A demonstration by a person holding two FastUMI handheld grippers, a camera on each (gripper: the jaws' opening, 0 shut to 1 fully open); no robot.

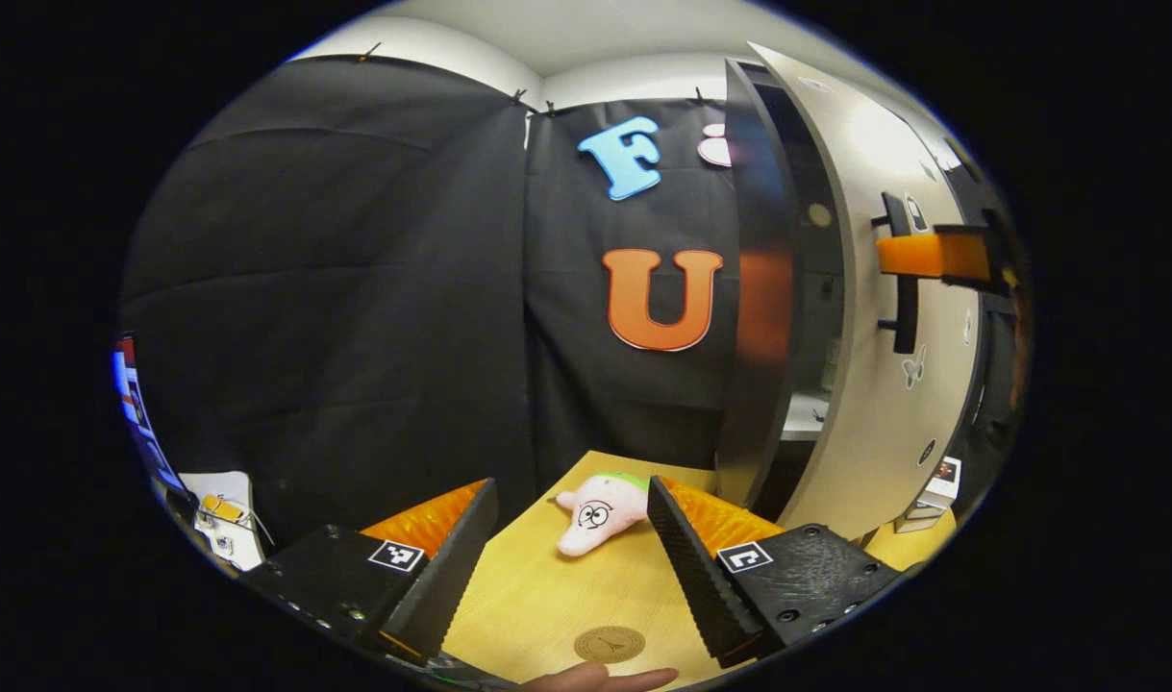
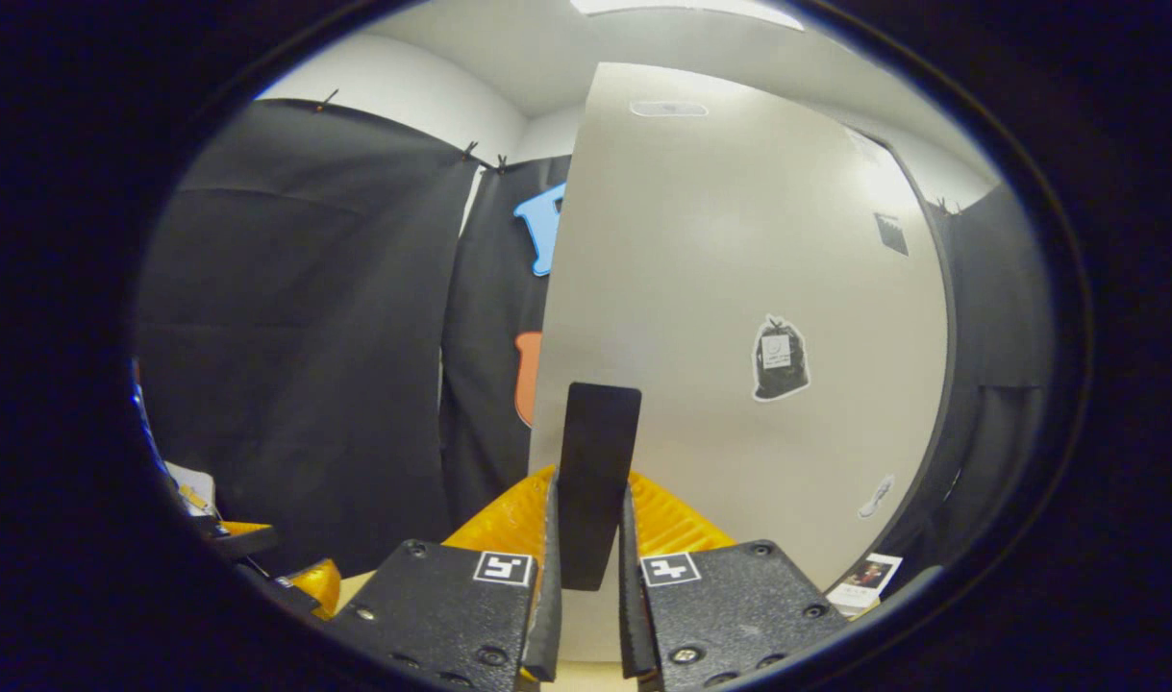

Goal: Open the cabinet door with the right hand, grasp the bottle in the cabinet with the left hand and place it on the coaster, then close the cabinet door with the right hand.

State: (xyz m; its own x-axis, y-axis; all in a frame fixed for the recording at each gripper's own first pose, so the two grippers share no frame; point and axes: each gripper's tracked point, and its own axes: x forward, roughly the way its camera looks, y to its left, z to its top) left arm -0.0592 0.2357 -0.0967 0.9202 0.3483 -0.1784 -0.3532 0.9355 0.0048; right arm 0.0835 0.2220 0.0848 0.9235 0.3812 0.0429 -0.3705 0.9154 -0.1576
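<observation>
Right jaws: the right gripper (image 2: 590, 577) is closed on the dark vertical door handle (image 2: 597, 481); both fingers press its sides in the right gripper view, with the handle rising straight up between them.
Left jaws: the left gripper (image 1: 571, 548) is spread wide with nothing between its fingers; it hangs over the yellow wooden table (image 1: 537, 596).
Cabinet door: the pale door (image 1: 884, 317) stands partly swung out, and a dark gap shows between its edge and the cabinet body in the left gripper view. In that view the right gripper appears farther off, at the handle.
Bottle: I cannot make it out; the cabinet interior seen through the gap is dark, with only a pale shelf edge (image 1: 799, 418) visible.
Coaster: a round tan coaster (image 1: 610, 644) lies on the table just in front of the left gripper, between its fingers in the view.
Other things: a pink plush toy (image 1: 600, 509) lies on the table beyond the coaster, near the cabinet's foot. A fingertip (image 1: 605, 680) shows at the bottom edge, touching or nearly touching the coaster.
Stage, as I judge it: door opening under way, bottle not yet reached.
Risk: the handle could slip from the grip if the pull leaves the door's arc. A door opened too little would crowd the left gripper's reach inside.
</observation>
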